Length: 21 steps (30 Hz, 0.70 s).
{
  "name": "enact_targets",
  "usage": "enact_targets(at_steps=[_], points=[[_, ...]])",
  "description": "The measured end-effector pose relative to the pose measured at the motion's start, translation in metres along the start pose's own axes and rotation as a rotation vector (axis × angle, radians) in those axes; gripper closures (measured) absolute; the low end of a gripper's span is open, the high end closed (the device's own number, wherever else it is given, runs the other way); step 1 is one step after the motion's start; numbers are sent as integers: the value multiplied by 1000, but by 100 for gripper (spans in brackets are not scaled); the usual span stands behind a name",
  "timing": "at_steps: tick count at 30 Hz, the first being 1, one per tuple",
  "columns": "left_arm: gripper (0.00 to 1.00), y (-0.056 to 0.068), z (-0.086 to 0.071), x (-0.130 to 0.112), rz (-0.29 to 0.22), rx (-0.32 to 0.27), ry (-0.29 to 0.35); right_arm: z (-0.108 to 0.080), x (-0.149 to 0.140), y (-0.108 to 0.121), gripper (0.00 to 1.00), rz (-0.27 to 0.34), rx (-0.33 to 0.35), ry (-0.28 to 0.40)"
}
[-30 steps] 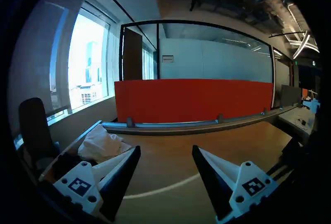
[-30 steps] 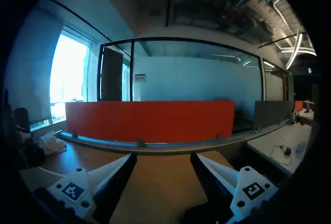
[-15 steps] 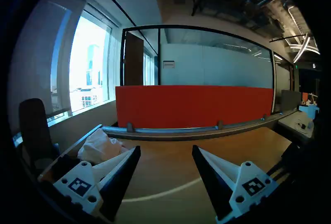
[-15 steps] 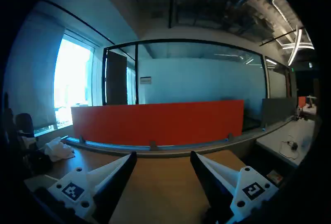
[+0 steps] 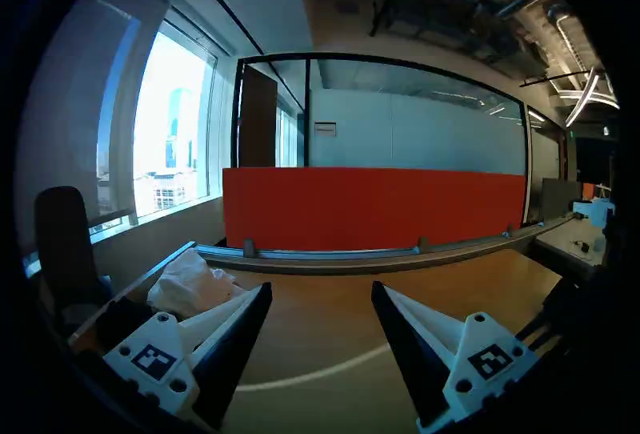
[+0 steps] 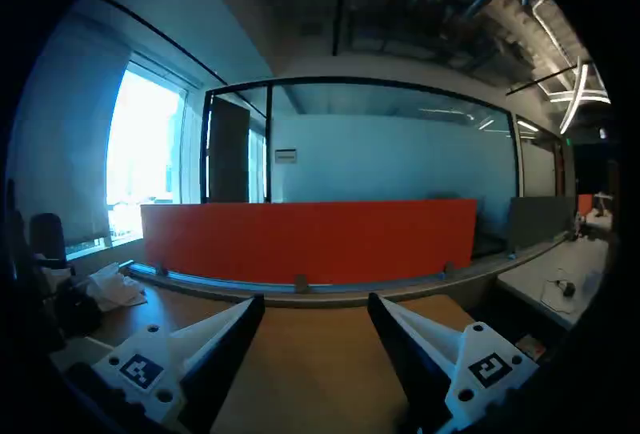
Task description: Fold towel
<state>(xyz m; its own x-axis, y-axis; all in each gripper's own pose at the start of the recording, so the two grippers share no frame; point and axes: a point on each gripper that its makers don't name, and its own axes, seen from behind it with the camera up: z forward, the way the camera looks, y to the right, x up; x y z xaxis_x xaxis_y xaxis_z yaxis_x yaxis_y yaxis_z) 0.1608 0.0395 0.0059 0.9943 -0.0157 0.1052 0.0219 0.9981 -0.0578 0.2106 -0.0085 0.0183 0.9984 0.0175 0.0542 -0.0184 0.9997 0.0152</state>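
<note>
The towel (image 5: 189,280) lies as a crumpled white heap at the far left of the wooden desk (image 5: 456,274), close to the desk's left edge and just short of the red partition (image 5: 376,206) along the far side. Bunched as it is, it shows no clear long axis, and I cannot tell which way it points. In the left gripper view its near edge is hidden behind that gripper's left finger; in the right gripper view the towel (image 6: 114,287) sits well off to the left, beside a dark chair (image 6: 48,240).

The left gripper (image 5: 321,285) hangs above the desk with its fingers spread wide and nothing between them. The right gripper (image 6: 314,298) is likewise wide open and empty, well apart from the towel.

Against a second ago, finger spacing is unchanged on both. In the left gripper view the partition sits a little lower in frame. In the right gripper view the towel and partition have slid rightward.

A bright window (image 5: 172,146) fills the left wall.
</note>
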Motion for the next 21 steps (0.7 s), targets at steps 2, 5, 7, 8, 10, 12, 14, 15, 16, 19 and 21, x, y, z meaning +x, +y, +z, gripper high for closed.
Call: enact_targets(at_steps=[2,5,7,8,10,12,14,15,16,19,21], points=[[8,0,0,-4,3,-3,9,0,-4,-2,0,-4,-2,3],[8,0,-1,-14,2,-7,16,0,-14,-5,0,-11,-8,-1],[8,0,-1,-22,-2,-9,19,-1,-20,-6,0,-13,-11,-2],[8,-1,0,-27,-5,-9,21,-2,-23,-7,0,-13,-12,-3],[8,-2,0,-35,-6,-10,23,-3,-28,-8,0,-10,-17,-3],[8,-3,1,-44,-6,-9,27,-4,-35,-8,0,-5,-22,-2],[8,-4,2,-52,-3,-3,34,-5,-42,-8,0,-1,-21,-3],[8,-5,3,-57,-4,-1,37,-5,-46,-7,0,-2,-22,-5],[8,-4,3,-61,-8,0,39,-5,-50,-6,0,-5,-24,-10],[8,-5,5,-74,-21,1,48,-6,-61,-3,0,-20,-33,-21],[8,-6,6,-80,-27,0,55,-6,-66,-1,0,-33,-37,-25]])
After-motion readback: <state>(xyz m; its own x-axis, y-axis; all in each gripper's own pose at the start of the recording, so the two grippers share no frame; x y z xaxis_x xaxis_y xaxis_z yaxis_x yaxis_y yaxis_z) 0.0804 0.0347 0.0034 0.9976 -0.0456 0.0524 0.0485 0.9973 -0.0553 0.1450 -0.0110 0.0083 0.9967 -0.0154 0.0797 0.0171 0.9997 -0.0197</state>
